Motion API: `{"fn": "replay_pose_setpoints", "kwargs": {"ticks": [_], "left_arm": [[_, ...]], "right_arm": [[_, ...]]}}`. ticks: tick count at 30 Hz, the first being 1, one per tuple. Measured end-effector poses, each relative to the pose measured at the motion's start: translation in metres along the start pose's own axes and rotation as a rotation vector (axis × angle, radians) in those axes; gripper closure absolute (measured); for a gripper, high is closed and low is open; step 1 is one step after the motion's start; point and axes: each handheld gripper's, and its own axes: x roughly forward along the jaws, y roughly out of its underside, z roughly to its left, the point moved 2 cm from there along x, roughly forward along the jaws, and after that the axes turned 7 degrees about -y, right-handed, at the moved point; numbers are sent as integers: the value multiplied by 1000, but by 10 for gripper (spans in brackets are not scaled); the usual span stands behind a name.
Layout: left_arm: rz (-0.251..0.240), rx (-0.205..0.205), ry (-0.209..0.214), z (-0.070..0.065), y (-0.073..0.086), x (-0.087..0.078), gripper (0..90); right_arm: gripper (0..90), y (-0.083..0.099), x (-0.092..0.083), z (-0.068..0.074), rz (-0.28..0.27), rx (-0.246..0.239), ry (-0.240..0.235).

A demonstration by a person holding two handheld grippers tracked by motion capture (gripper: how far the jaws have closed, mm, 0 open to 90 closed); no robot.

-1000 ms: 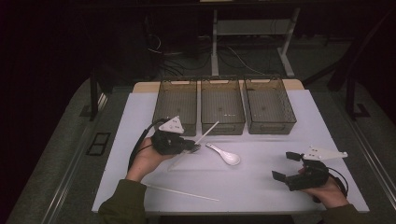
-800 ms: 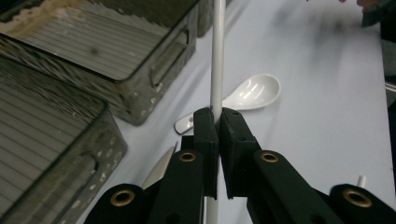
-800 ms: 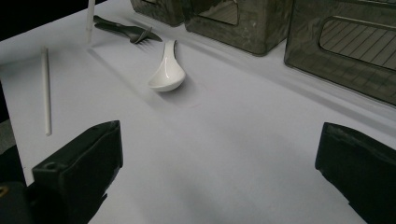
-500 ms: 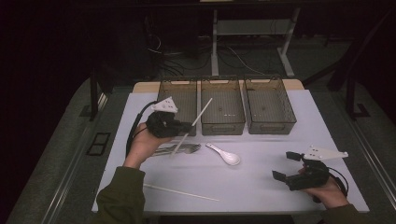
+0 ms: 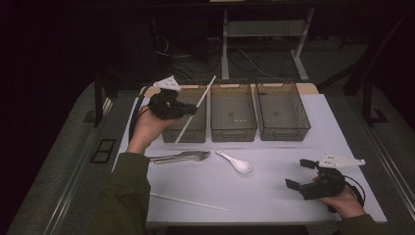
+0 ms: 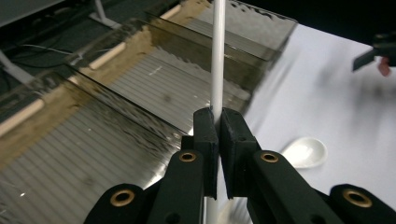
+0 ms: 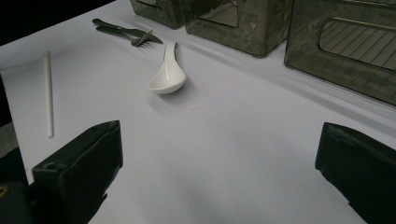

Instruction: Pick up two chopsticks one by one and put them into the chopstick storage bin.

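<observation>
The left gripper [image 5: 188,110] is up over the left bin [image 5: 188,129], its jaws pinched tight on a white stick [image 6: 217,56]. The stick is tilted and its top end sticks up past the bin's far rim. The right gripper [image 5: 299,175] rests low near the right front of the desk [image 5: 274,196], jaws wide apart and holding nothing. A white spoon [image 7: 167,74], forks [image 5: 181,156] and another stick [image 5: 188,201] lie on the desk.
</observation>
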Motion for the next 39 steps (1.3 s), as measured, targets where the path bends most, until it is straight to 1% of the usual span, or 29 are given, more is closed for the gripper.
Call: {"fn": "replay_pose_setpoints", "kwargs": {"ticks": [3,4,6,9,12,14,16,20,23,24,25,27,30,33,34,35,36,39], "left_arm": [[2,13,-33,9,-9,0,847],[-9,11,-47,13,-12,1,846],[-19,10,-59,19,-15,1,846],[0,9,-104,29,-17,6,846],[15,7,-135,40,-15,13,846],[22,-2,-150,46,-12,17,846],[43,-19,-169,53,-7,23,846],[77,-50,-194,63,3,32,846],[90,-74,-209,68,10,37,846],[99,-78,-208,69,13,39,845],[113,-93,-217,70,16,41,845],[137,-94,-227,72,21,44,845],[150,-123,-225,76,30,47,845],[172,-143,-229,79,38,52,845],[175,-147,-230,80,40,53,845],[180,-159,-228,80,42,55,845],[183,-158,-229,80,43,56,845],[173,-180,-224,81,46,60,844]], "right_arm": [[8,0,0,0,0,2,-1],[8,0,0,0,0,2,-1],[8,0,0,0,-3,1,-1],[8,0,0,-1,-3,0,-3],[8,0,0,-1,-7,3,-3],[8,0,0,-1,-7,4,-4],[7,0,0,-1,-7,5,-5],[8,0,-1,-1,-9,7,-8],[7,0,-1,-1,-12,11,-8],[8,0,-1,-2,-12,11,-8],[7,0,-1,-2,-12,11,-8],[7,0,-1,-1,-10,9,-10],[8,0,-2,-1,-10,10,-11],[8,0,-1,-1,-12,11,-13],[8,0,-1,-1,-11,10,-13],[8,0,-1,-1,-13,11,-13],[8,0,-1,-1,-13,12,-12],[7,0,-1,-1,-14,12,-13]]}}
